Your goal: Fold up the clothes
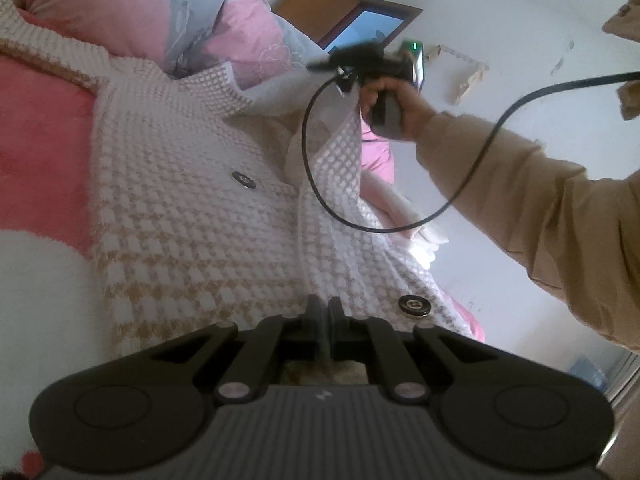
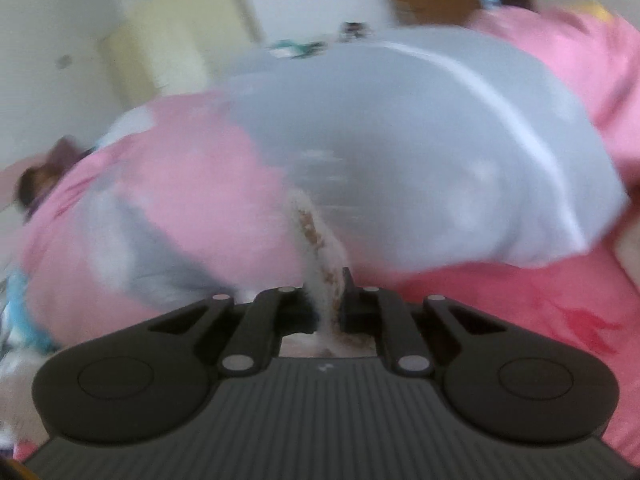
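A white and beige houndstooth coat (image 1: 192,208) with dark round buttons (image 1: 244,179) lies spread on the bed. My left gripper (image 1: 325,308) is shut on the coat's near edge, beside a second button (image 1: 415,305). In the left wrist view a hand (image 1: 400,104) holds my right gripper (image 1: 320,65) above the coat's far side, and a fold of the coat hangs up from it. In the blurred right wrist view my right gripper (image 2: 325,280) is shut on a narrow strip of the coat (image 2: 316,236).
A pink and grey quilt (image 1: 224,28) is bunched behind the coat, also filling the right wrist view as quilt (image 2: 180,200). A pink blanket (image 1: 40,128) covers the bed on the left. A black cable (image 1: 320,184) loops over the coat. A beige sleeve (image 1: 540,208) reaches in from the right.
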Motion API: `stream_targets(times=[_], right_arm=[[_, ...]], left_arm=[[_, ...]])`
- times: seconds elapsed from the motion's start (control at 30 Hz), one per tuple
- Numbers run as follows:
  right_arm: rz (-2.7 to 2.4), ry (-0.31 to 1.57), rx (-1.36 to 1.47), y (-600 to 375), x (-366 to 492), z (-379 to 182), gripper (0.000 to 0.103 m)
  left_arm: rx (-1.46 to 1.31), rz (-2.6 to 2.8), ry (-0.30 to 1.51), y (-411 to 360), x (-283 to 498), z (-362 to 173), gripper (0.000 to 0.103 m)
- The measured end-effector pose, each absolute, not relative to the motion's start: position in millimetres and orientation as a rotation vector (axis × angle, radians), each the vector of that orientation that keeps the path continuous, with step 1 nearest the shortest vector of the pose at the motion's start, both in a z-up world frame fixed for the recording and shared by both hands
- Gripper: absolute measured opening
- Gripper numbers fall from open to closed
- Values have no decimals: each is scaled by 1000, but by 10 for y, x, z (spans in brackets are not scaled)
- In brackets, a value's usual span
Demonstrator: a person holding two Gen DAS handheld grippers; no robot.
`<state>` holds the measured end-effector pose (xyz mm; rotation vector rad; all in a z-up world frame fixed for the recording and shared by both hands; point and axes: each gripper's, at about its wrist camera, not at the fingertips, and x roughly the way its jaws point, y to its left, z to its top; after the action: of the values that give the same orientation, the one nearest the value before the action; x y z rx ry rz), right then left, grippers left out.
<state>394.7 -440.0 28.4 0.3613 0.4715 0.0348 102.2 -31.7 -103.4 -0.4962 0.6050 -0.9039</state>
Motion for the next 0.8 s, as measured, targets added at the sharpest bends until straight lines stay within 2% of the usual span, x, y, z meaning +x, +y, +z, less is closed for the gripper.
stream_targets(times=[0.13,0.37,0.47,0.53,0.57,0.67,0.8], right_arm=[[118,522,221,-3794,4030,303,8],[147,734,-218,-2769,4239,-449,12],[136,794,-357,-2504,4333,-795,23],[112,819,-347,-2522,4401,-944,41],[102,831,-330,-2561,4432,-1000,45],[130,823,-209,-2662,4375,-898,55],[232,758,-126,-2699,4067,-471,70]], left_arm=[[-497,-901,605,-320,1010,-1041,4],[-502,-908,608,-273,1007,-1060,4],[-497,-909,605,-269,1007,-1058,4],[-491,-909,604,-277,1006,-1057,5],[-488,-909,602,-282,1003,-1056,5],[-483,-909,600,-293,1015,-1064,5],[-477,-910,596,-299,1016,-1074,5]])
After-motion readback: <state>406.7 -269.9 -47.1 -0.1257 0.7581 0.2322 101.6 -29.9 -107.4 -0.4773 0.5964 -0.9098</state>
